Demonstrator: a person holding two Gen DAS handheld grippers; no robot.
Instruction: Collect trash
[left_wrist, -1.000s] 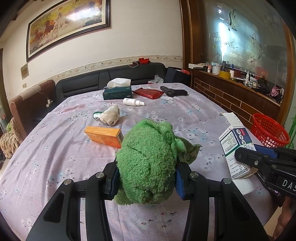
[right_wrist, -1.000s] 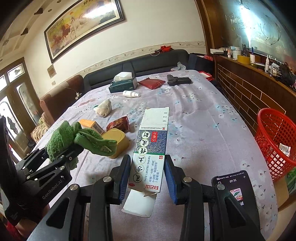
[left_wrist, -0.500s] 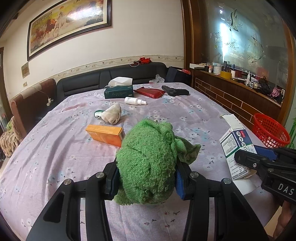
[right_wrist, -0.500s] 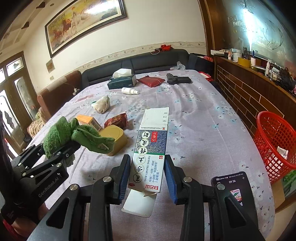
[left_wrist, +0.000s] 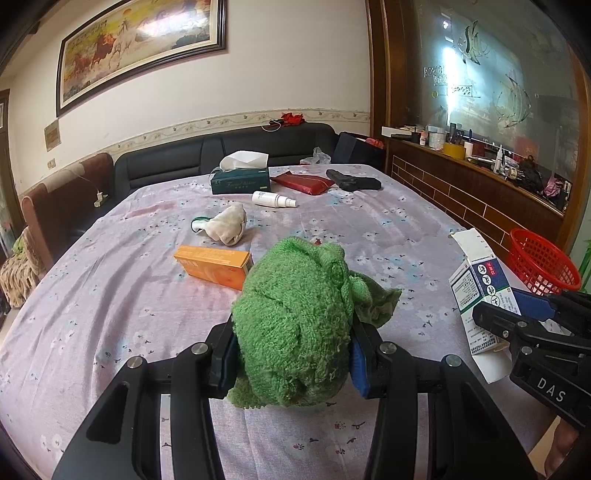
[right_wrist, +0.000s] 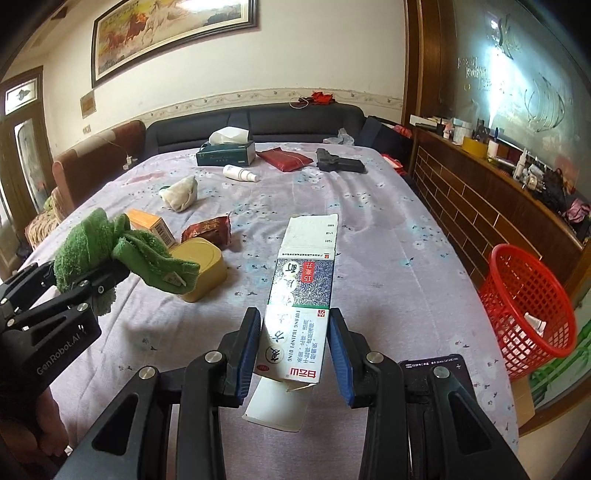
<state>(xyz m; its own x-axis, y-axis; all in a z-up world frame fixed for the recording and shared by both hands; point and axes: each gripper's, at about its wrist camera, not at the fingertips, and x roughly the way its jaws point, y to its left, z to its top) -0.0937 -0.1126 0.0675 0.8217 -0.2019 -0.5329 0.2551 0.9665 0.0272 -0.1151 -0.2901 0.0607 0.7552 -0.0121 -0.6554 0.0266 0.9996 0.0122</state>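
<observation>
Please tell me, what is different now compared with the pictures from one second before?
Almost nothing. The right gripper has rolled slightly with the open medicine box it grips, so the red basket looks tilted. The left gripper still clamps the green towel. Nothing was let go; items on the table stayed.

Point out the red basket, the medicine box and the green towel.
red basket (right_wrist: 532, 314), right wrist view, mesh side wall.
medicine box (right_wrist: 304, 291), right wrist view, printed front.
green towel (left_wrist: 295, 328), left wrist view, bunched middle.
</observation>
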